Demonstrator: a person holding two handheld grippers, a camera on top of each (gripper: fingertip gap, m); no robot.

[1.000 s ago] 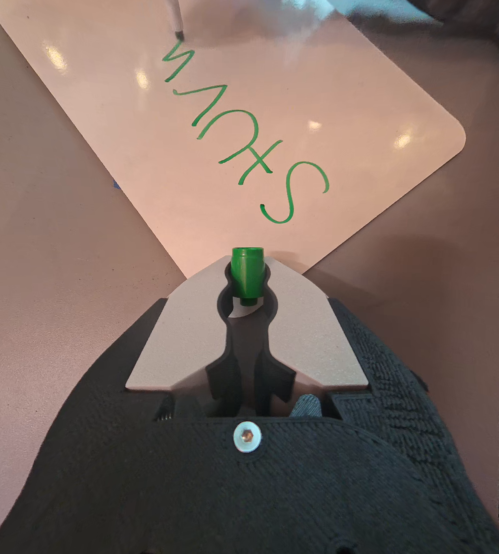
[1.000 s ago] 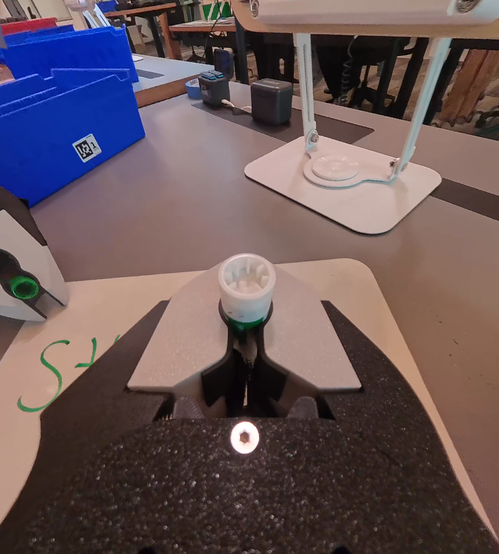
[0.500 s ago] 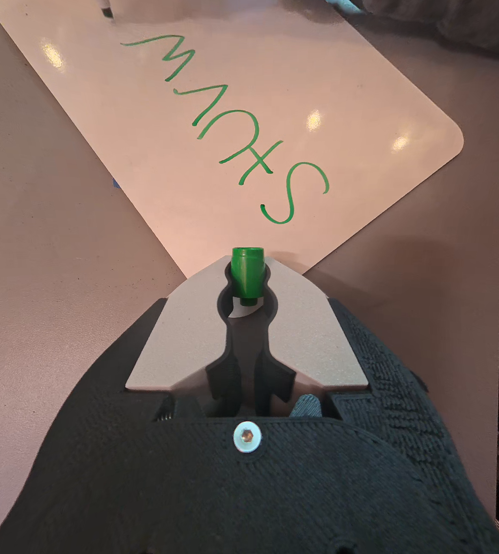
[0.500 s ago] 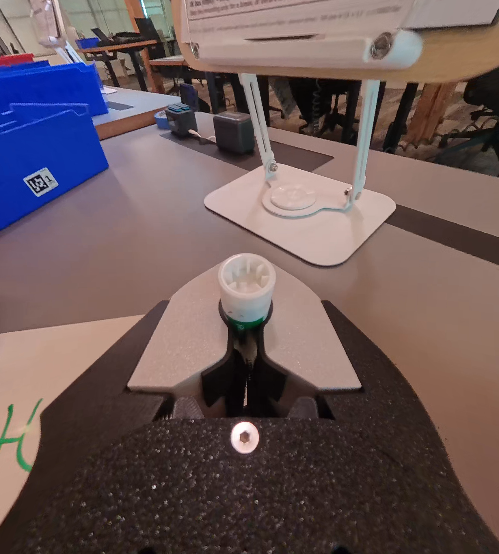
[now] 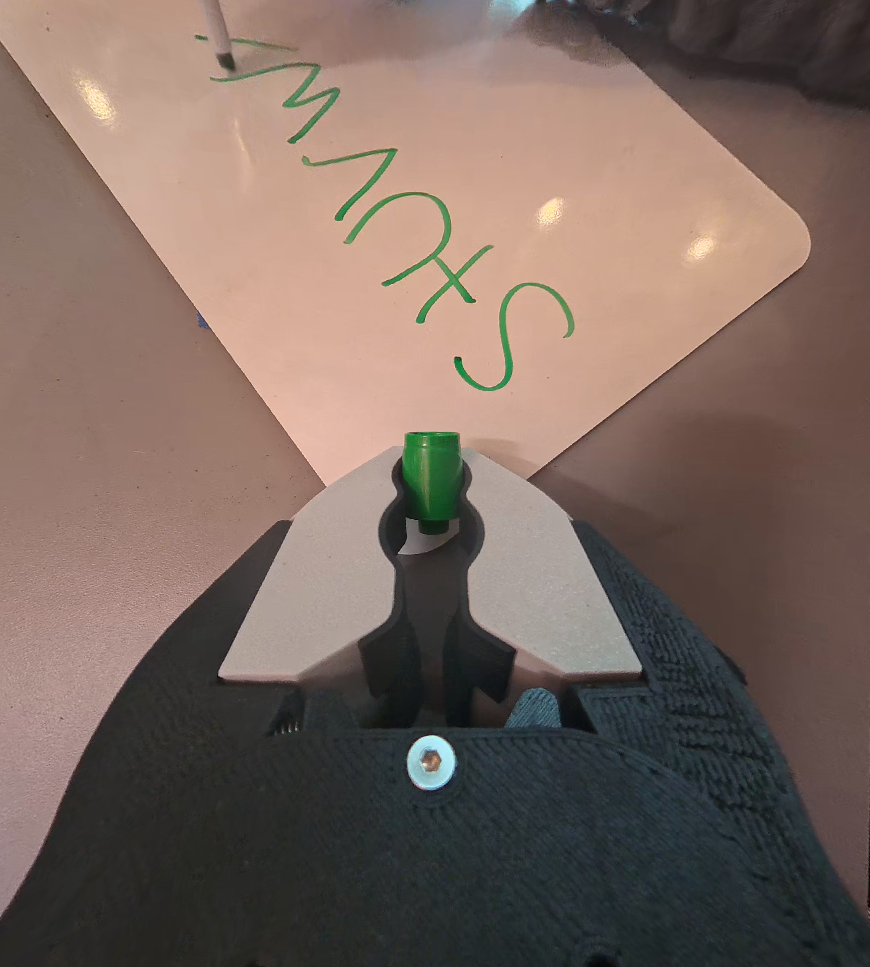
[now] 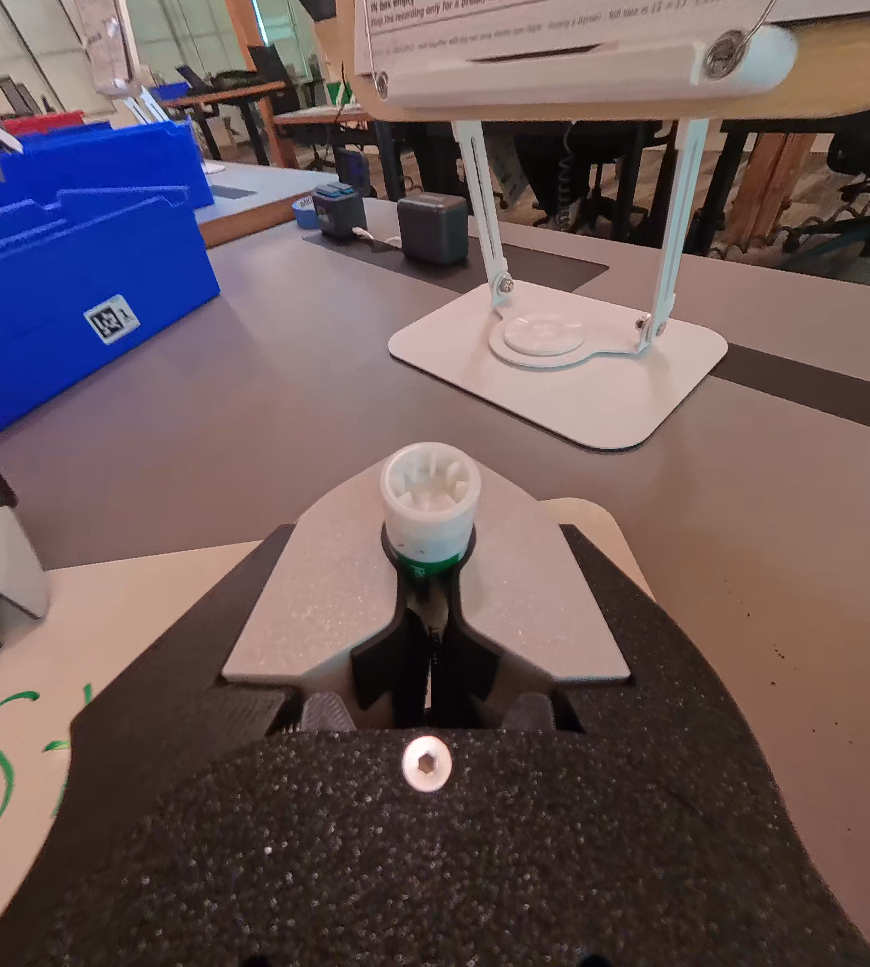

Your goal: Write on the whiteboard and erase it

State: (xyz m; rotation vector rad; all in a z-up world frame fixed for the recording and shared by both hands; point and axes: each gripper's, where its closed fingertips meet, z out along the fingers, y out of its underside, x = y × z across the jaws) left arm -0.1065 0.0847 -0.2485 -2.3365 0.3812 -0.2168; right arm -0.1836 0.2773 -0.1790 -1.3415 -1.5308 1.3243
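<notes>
The whiteboard (image 5: 605, 172) on the table (image 5: 82, 471) already carries green writing, the right gripper (image 6: 428, 515) clamping the marker (image 6: 428, 502), the left gripper (image 5: 430, 484) clamping its green cap (image 5: 430, 479); erasing is left.

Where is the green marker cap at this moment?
In the left wrist view, the green cap sits clamped in the left gripper, over the near corner of the whiteboard.

whiteboard (image 5: 475, 157): glossy, smooth | green cap (image 5: 430, 481): shiny plastic | table (image 5: 82, 471): matt
</notes>
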